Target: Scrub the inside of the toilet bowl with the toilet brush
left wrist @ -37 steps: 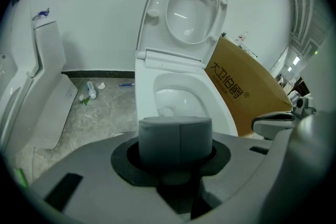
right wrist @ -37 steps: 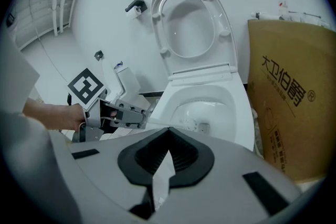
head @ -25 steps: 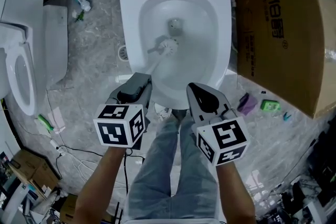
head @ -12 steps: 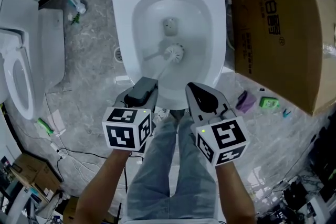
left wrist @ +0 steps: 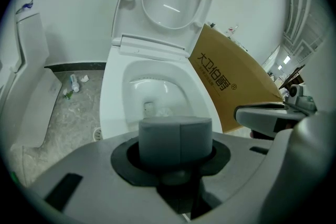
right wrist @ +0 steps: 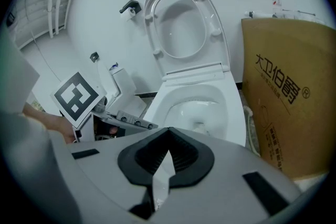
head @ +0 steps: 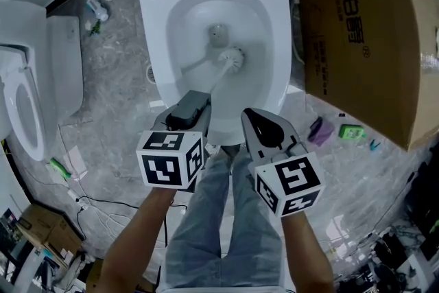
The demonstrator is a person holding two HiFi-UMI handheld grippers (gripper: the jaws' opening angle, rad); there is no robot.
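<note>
Left tongs [head: 186,108] pinch the toilet brush [head: 232,57] at its handle end; likely light, stiff, a sound hold; right tongs [head: 266,125] pressed together, empty

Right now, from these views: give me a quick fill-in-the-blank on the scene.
1. The left tongs are shut on the ___ of the toilet brush.
2. The brush head sits inside the ___ of the toilet.
3. The right tongs are shut and hold ___.
Missing words: handle; bowl; nothing.
</note>
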